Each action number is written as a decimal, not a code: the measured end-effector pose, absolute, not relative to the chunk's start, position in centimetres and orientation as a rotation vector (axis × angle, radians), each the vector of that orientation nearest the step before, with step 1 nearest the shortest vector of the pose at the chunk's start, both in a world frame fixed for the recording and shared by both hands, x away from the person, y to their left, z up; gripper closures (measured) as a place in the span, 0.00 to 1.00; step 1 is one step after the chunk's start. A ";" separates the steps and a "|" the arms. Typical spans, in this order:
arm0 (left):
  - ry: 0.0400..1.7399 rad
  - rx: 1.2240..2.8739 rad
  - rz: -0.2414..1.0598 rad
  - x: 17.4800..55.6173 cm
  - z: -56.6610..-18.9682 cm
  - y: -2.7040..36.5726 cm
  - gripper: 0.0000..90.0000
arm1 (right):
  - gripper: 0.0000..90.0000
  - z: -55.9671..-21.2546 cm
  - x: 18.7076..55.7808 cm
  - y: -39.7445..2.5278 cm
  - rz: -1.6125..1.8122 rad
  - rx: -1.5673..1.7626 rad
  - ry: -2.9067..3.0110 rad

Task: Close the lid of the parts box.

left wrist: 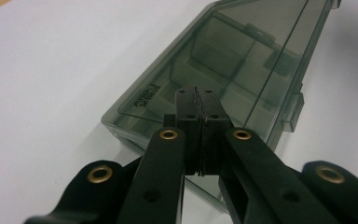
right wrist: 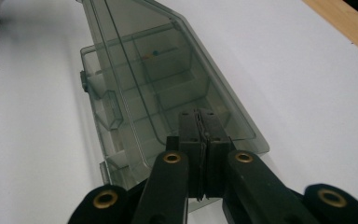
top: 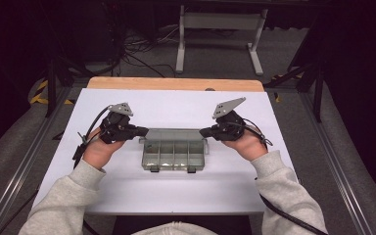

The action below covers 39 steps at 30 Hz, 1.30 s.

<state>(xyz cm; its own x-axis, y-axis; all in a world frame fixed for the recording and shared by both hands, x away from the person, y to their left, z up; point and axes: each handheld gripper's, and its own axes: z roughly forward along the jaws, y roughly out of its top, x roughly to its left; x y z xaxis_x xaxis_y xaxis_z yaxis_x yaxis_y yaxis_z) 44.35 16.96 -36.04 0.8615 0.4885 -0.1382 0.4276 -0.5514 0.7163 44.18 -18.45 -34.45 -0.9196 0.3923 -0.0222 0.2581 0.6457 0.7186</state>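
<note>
Nearest the camera in the high view, two grey sleeves (top: 78, 196) come up from six o'clock, each hand holding a gripper. The left gripper (top: 144, 131) points toward three o'clock and the right gripper (top: 203, 132) toward nine o'clock, meeting the two ends of a smoky clear compartment box (top: 174, 155) that sits at the middle of the white counter (top: 127, 196). In the left gripper view the fingers (left wrist: 189, 116) are pressed together, with the lid (left wrist: 261, 42) angled up beyond them; whether the lid's edge is pinched between them cannot be told. The right gripper view shows the same: fingers (right wrist: 191, 128) closed tight, the raised lid slanting away, small coloured bits in one far compartment. As a judgement, the lid is partly swung open on its far hinge, so unlatching looks done; swinging it fully back, or lowering it shut, remains. Beyond the counter's twelve o'clock edge lies a wooden strip (top: 176, 84).
</note>
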 end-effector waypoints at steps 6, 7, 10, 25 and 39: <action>0.654 2.258 0.075 43.9 -36.6 16.9 0.99 | 0.99 -35.2 43.6 -18.2 1.119 0.539 2.720; 0.650 2.261 0.081 43.8 -36.6 16.9 0.99 | 0.99 -35.3 43.6 -18.2 1.116 0.540 2.723; 0.655 2.266 0.066 43.6 -36.8 16.9 0.99 | 0.99 -35.5 43.4 -18.2 1.114 0.542 2.736; 0.658 2.308 0.017 43.1 -38.3 16.8 0.99 | 0.99 -37.0 42.7 -17.6 1.060 0.533 2.791; 0.657 2.348 -0.004 42.7 -39.2 16.4 0.99 | 0.99 -38.4 42.2 -17.0 1.021 0.527 2.819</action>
<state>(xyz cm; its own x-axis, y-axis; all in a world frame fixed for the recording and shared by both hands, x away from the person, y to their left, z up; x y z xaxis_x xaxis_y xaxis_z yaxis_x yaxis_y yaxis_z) 42.73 16.39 -39.22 0.8720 0.4563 -0.1770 0.4584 -0.6348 0.6221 42.24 -17.01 -38.35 -0.9355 0.3525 0.0259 0.2873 0.7158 0.6364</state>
